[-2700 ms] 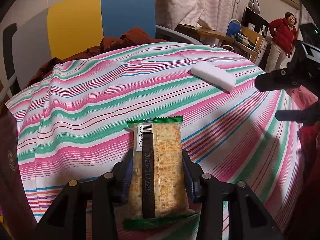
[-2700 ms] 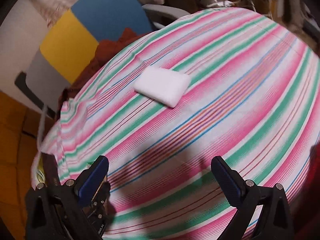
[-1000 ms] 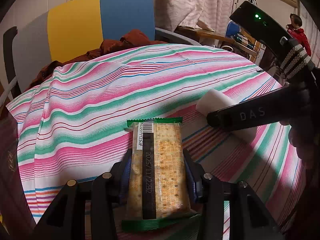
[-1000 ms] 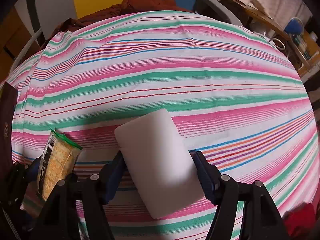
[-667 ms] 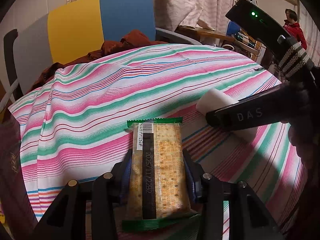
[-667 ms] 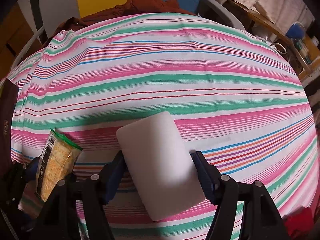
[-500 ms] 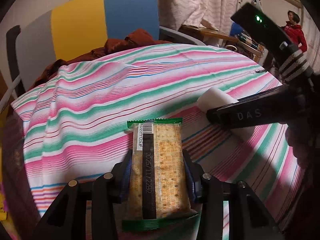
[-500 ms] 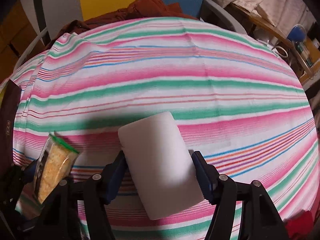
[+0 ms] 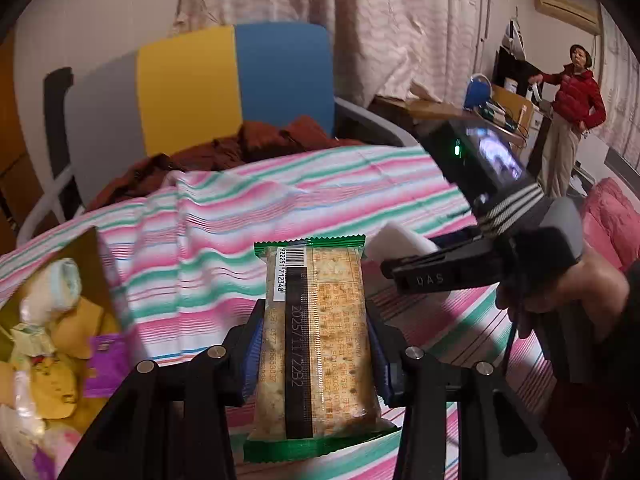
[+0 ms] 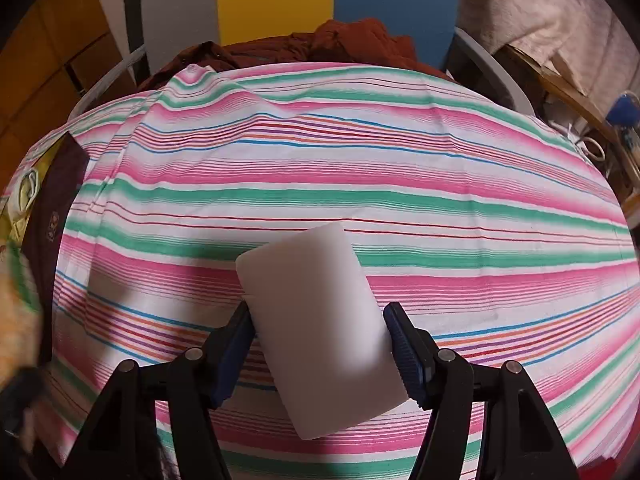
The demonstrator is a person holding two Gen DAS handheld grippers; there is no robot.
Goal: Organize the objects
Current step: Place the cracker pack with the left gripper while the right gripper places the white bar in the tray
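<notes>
My left gripper (image 9: 314, 344) is shut on a cracker packet (image 9: 314, 344) with green ends and a barcode, held above the striped tablecloth (image 9: 224, 220). A white sponge block (image 10: 320, 320) sits tilted between the blue pads of my right gripper (image 10: 320, 332), which is shut on it. In the left wrist view the right gripper (image 9: 404, 254) shows at the right, held by a hand, with the white block's end (image 9: 396, 240) poking out. At the lower left an open box (image 9: 52, 332) holds several yellow and purple snack packets. The cracker packet is a blurred edge (image 10: 16, 316) at the right wrist view's left.
A chair (image 9: 200, 80) with grey, yellow and blue back panels stands behind the table, with rust-brown cloth (image 9: 240, 144) on its seat. A person in a red jacket (image 9: 576, 96) stands far right by a cluttered desk (image 9: 492, 108). The box's dark flap (image 10: 52, 208) lies at the table's left edge.
The left gripper has swung left and lifted with the cracker packet, bringing the open snack box into view. The right gripper still holds the white block, which it picked up earlier from the cloth.
</notes>
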